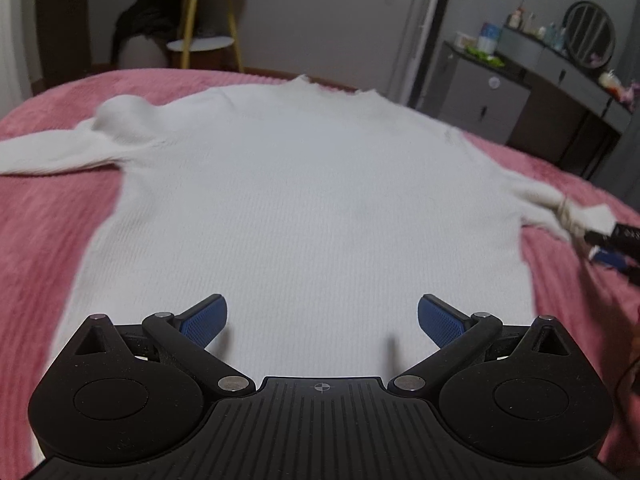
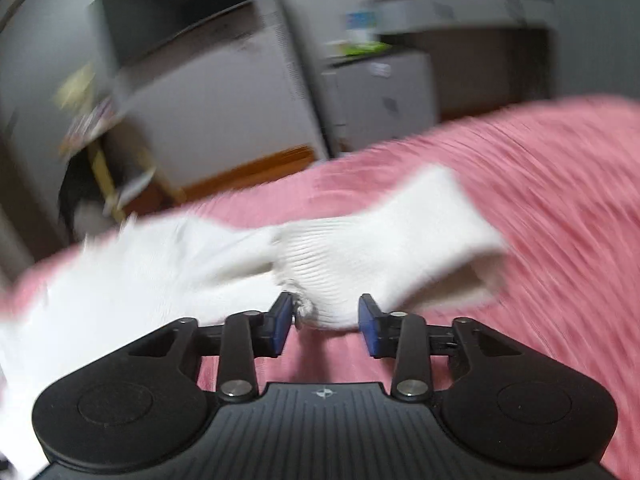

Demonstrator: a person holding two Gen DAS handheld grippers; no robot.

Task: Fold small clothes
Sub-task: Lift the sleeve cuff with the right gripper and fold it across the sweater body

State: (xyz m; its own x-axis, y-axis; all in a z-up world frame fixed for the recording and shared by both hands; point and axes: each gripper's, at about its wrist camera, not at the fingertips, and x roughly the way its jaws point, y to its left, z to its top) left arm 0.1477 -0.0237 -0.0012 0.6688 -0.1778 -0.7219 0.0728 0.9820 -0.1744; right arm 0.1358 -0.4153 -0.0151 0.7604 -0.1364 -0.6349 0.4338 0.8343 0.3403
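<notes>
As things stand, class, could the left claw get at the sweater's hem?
Probably yes: the left claw is open above the white sweater, its hem just below, with nothing lying between.

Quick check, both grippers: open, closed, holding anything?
Left gripper: open, empty, over the white sweater.
Right gripper: partly closed around the sweater's sleeve cuff; a firm grip cannot be told.

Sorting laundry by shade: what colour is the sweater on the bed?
White, plain ribbed knit; the sweater shows best in the left wrist view.
</notes>
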